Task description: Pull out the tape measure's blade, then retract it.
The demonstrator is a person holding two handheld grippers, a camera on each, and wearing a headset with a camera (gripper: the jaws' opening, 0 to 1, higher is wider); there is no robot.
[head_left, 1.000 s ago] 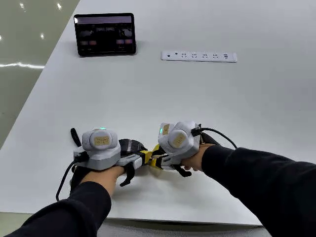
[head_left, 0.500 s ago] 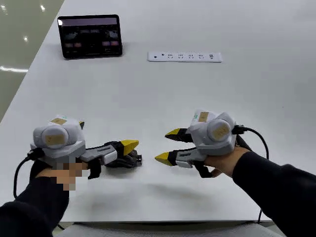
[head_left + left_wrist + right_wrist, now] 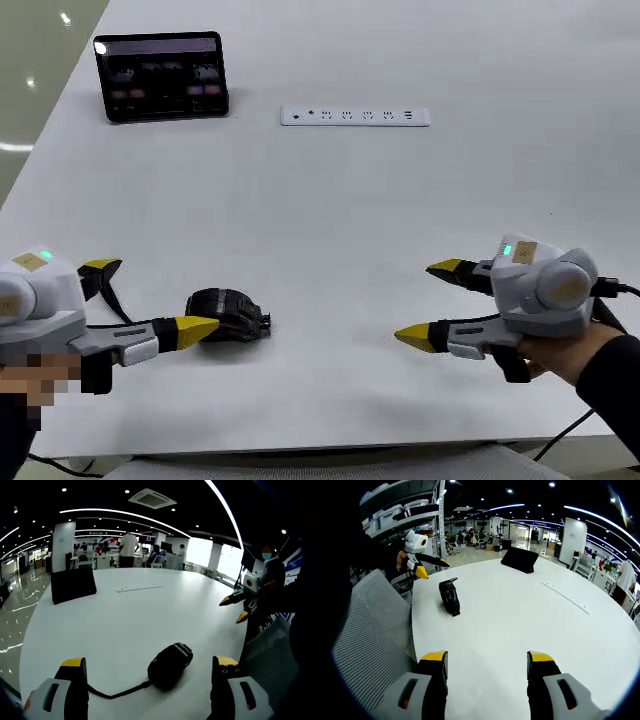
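From the head view, both my grippers were bunched over the tape measure [image 3: 228, 315] a second ago. Now they have drawn well apart, and it lies alone on the white table [image 3: 330, 220]. My left gripper [image 3: 150, 297] hangs released, one yellow tip just beside the case. My right gripper [image 3: 425, 303] is also spread and grasps nothing, well off to the other side. No blade shows out of the case, so I judge the pull and retract are done and I am letting go. A tablet [image 3: 160, 75] and a power strip [image 3: 355, 116] sit far up the table.

The left gripper view looks between my spread jaws at the black case lying close ahead on the table, touched by neither jaw. It adds a dark wrist strap [image 3: 117, 692] trailing from the case toward me, which the head view barely hints at. My right gripper shows far off at the table's edge.

The right gripper view has the case at a distance, end-on, near my left gripper. It brings in a grey mesh chair [image 3: 370, 645] at the table's edge.
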